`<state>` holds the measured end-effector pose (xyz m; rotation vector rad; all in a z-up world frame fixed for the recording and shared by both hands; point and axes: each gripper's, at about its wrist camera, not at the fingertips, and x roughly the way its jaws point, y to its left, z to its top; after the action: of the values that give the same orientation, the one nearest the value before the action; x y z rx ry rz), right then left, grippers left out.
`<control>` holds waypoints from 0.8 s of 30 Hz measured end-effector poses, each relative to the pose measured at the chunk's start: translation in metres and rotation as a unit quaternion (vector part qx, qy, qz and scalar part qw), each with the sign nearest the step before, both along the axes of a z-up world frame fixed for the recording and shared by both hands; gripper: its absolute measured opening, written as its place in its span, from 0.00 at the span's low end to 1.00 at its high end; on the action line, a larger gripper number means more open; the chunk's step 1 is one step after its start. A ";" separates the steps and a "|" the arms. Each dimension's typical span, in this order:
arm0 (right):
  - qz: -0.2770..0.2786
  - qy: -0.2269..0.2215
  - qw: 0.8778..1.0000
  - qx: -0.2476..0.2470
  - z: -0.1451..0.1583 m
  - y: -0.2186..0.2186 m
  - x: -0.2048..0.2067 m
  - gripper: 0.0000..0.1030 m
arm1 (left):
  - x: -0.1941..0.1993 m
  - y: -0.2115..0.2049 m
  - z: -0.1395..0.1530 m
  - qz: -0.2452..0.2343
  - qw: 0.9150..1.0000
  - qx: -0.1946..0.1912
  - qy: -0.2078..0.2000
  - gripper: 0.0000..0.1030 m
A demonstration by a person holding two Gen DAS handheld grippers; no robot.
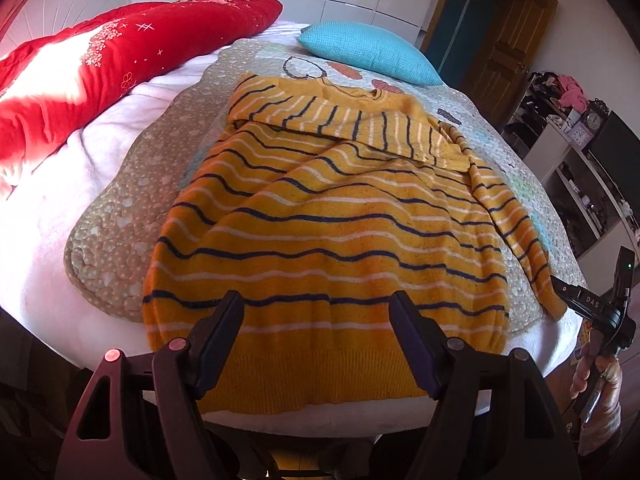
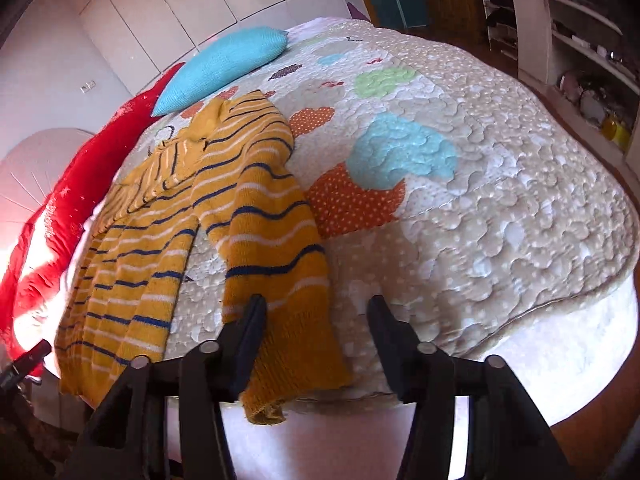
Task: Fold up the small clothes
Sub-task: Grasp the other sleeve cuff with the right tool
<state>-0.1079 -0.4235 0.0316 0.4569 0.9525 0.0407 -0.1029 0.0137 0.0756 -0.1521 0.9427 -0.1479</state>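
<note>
A small yellow sweater (image 1: 320, 224) with navy and white stripes lies flat on a quilted bedspread (image 1: 132, 184). One sleeve is folded across its chest; the other sleeve (image 2: 276, 248) stretches down toward the bed's near edge. My left gripper (image 1: 316, 320) is open, its fingers either side of the sweater's ribbed hem, just above it. My right gripper (image 2: 316, 320) is open over the sleeve's cuff (image 2: 296, 360), and it also shows at the right edge of the left wrist view (image 1: 592, 304).
A turquoise pillow (image 1: 368, 52) and a red quilt (image 1: 100, 64) lie at the head of the bed. White shelves (image 1: 580, 160) with clutter stand to the right. The bedspread's patterned area (image 2: 460, 184) lies right of the sweater.
</note>
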 end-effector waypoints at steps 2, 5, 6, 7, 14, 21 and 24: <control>-0.001 -0.003 0.999 0.043 -0.004 -0.004 0.002 0.34 | -0.002 -0.006 0.003 -0.005 1.000 0.008 -0.004 0.72; -0.001 -0.005 0.997 0.083 -0.010 -0.004 0.004 0.34 | -0.003 -0.011 0.004 -0.008 1.000 0.010 -0.003 0.72; 0.000 -0.006 0.996 0.093 -0.012 -0.003 0.004 0.34 | -0.003 -0.012 0.003 -0.009 1.000 0.010 0.000 0.72; 0.002 -0.008 0.995 0.100 -0.013 -0.001 0.005 0.33 | -0.003 -0.014 0.002 -0.010 1.000 0.010 0.003 0.72; -0.030 -0.041 0.994 0.098 0.002 -0.006 0.003 0.10 | 0.001 -0.023 0.000 -0.017 1.000 0.017 0.017 0.72; -0.191 -0.064 0.980 -0.009 0.043 -0.115 -0.005 0.09 | 0.009 -0.022 0.001 -0.013 1.000 0.022 0.014 0.72; -0.219 -0.045 0.974 -0.033 0.040 -0.151 0.012 0.10 | 0.013 -0.028 -0.004 -0.017 0.999 0.017 0.023 0.72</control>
<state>-0.0963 -0.5741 0.0716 0.5899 0.7446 -0.3669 -0.0895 -0.0141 0.0717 -0.1076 0.9939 -0.1609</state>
